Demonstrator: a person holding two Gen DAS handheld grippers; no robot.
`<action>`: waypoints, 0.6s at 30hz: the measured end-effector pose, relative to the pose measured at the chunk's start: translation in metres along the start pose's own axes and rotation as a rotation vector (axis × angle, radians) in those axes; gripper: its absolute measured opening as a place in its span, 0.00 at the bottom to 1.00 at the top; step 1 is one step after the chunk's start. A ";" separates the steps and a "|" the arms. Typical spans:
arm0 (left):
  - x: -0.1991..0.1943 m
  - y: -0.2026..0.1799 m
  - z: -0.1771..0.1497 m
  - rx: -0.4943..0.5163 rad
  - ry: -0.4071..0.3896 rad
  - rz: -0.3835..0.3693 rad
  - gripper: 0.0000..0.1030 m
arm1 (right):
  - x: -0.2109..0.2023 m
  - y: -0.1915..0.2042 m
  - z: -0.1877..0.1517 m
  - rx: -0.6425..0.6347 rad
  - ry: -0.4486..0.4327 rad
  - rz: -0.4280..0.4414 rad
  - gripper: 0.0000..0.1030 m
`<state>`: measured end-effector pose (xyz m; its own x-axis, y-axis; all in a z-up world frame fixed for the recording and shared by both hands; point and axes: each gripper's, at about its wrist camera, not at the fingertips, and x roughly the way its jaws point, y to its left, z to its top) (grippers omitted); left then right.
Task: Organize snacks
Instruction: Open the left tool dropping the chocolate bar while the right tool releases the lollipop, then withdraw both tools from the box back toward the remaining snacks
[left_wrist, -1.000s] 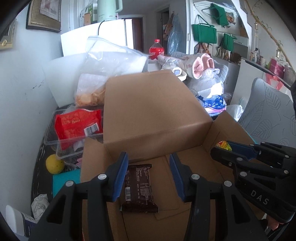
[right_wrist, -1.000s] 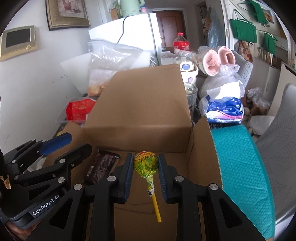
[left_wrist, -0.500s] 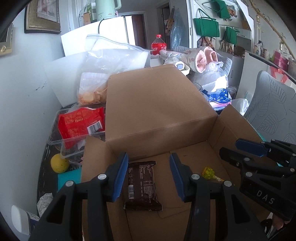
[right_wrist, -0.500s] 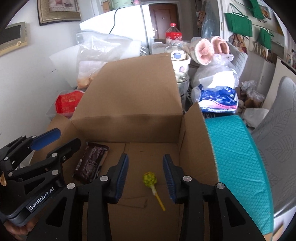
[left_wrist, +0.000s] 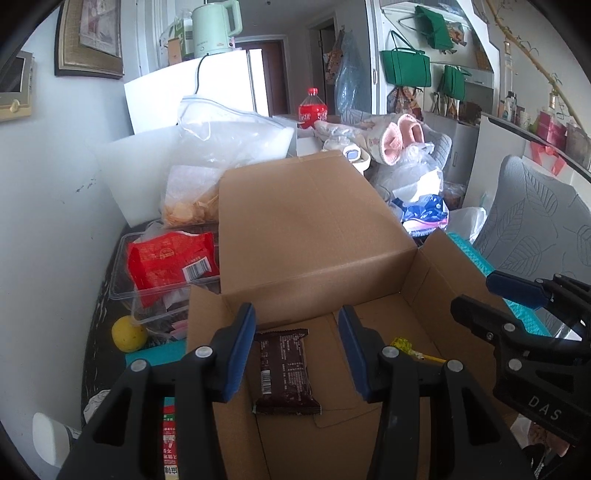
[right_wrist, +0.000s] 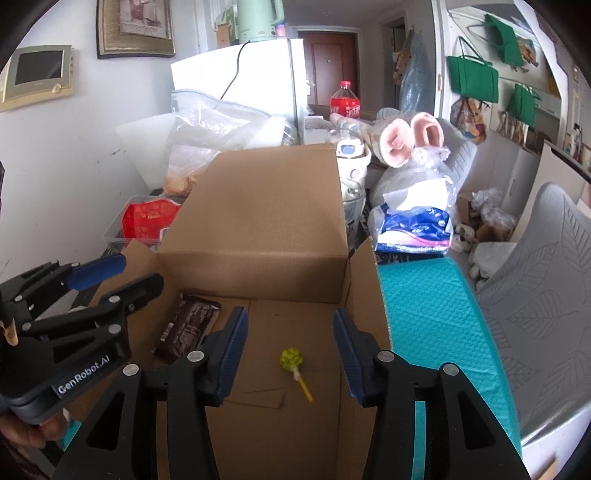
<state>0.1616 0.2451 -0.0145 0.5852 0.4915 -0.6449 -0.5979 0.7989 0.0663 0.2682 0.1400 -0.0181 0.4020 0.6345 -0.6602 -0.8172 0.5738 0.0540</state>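
An open cardboard box (left_wrist: 314, 236) (right_wrist: 258, 221) stands in front of me. On its floor lie a brown chocolate bar (left_wrist: 284, 369) (right_wrist: 188, 325) on the left and a yellow-green lollipop (right_wrist: 293, 363) (left_wrist: 406, 347) to its right. My left gripper (left_wrist: 297, 347) is open and empty, held above the chocolate bar; it also shows in the right wrist view (right_wrist: 110, 277). My right gripper (right_wrist: 290, 347) is open and empty, above the lollipop; it also shows in the left wrist view (left_wrist: 495, 295).
A clear tray (left_wrist: 122, 273) with a red snack bag (left_wrist: 170, 258) sits left of the box, a yellow ball (left_wrist: 127, 334) beside it. A bag of chips (left_wrist: 192, 206) stands behind. A teal padded mat (right_wrist: 436, 325) lies right of the box. Clutter and a cola bottle (left_wrist: 312, 109) stand behind.
My right gripper opened and let go of the lollipop, which now lies on the box floor. Both grippers have drawn back and up from the box.
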 end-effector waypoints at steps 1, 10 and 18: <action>-0.003 -0.001 0.000 0.000 -0.002 0.000 0.45 | -0.003 0.000 -0.001 0.003 -0.006 0.001 0.46; -0.044 -0.018 0.002 0.015 -0.079 -0.068 0.45 | -0.054 -0.009 -0.007 0.044 -0.065 -0.057 0.46; -0.074 -0.055 -0.005 0.082 -0.110 -0.210 0.45 | -0.112 -0.030 -0.030 0.117 -0.106 -0.152 0.46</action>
<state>0.1487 0.1629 0.0262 0.7506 0.3428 -0.5649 -0.4132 0.9107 0.0036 0.2352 0.0363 0.0314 0.5633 0.5831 -0.5855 -0.6928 0.7194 0.0499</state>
